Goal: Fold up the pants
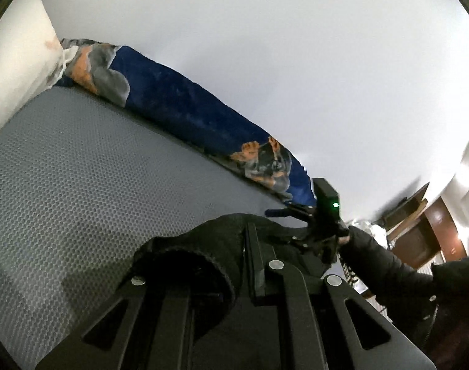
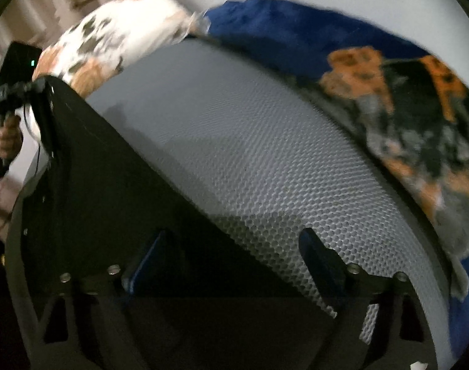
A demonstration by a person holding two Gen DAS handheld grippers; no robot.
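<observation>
The black pants (image 1: pixel 222 246) are held up above the grey honeycomb mattress (image 1: pixel 80 169). In the left wrist view my left gripper (image 1: pixel 234 262) is shut on the pants' edge, with a leg opening (image 1: pixel 178 274) gaping by the left finger. The right gripper's body (image 1: pixel 323 215) shows beyond, against the cloth. In the right wrist view the pants (image 2: pixel 111 185) hang as a dark sheet from the left gripper (image 2: pixel 34 88) at upper left across my right gripper (image 2: pixel 234 252). Its blue-padded fingers (image 2: pixel 319 252) stand wide apart and open, the left one against the cloth.
A blue blanket with an orange and black dog print (image 1: pixel 188 114) lies along the mattress's far edge by the white wall (image 1: pixel 296 61). A white patterned pillow (image 2: pixel 126 27) sits at the head. Dark wooden furniture (image 1: pixel 419 225) stands at the right.
</observation>
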